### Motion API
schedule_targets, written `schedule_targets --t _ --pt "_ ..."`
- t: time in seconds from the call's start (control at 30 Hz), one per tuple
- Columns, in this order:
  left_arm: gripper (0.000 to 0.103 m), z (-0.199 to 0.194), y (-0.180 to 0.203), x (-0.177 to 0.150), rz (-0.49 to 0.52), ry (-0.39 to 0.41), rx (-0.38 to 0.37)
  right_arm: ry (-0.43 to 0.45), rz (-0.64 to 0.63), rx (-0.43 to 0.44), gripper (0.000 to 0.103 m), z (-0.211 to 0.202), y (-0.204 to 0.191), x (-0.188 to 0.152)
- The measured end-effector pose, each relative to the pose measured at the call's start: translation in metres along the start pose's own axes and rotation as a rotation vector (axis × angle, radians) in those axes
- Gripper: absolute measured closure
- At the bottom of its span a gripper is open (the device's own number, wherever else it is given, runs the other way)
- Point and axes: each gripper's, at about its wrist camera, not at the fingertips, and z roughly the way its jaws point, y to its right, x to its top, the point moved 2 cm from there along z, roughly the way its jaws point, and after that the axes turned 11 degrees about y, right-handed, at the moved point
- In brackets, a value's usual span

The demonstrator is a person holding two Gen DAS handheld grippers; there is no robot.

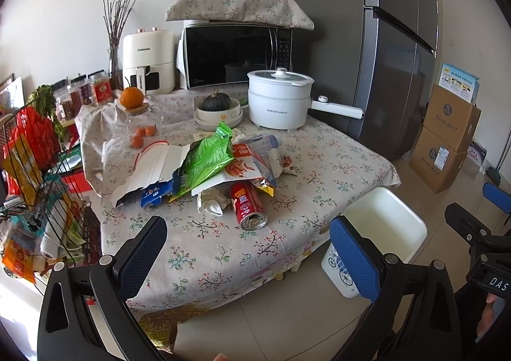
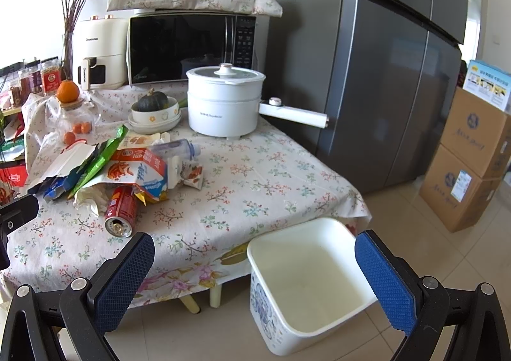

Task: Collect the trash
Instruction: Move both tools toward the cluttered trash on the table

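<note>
Both grippers were wide open and held nothing. The left gripper [image 1: 249, 252] hung over the near edge of the table [image 1: 335, 169]. The right gripper [image 2: 255, 268] hung above the white bin [image 2: 306, 268] on the floor by the table's corner. The bin looked empty.

The trash sat in a pile on the table: a red can [image 1: 249, 206] lying on its side, a green snack bag [image 1: 204, 159], a torn white box [image 1: 156, 163] and a crushed clear bottle [image 1: 263, 143].

The can could roll off the near edge if bumped. Pulling one wrapper could drag the others. The white cooking pot [image 1: 276, 99] stood behind, well apart. The table's right side had plenty of open room.
</note>
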Motion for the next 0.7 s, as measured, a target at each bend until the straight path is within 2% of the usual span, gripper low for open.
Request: schedule_targets --t 0.7 --pt "0.000 0.0012 0.0021 -0.0011 0.006 0.002 0.000 -0.003 0.001 -0.005 0.000 0.0008 -0.0016 -0.0008"
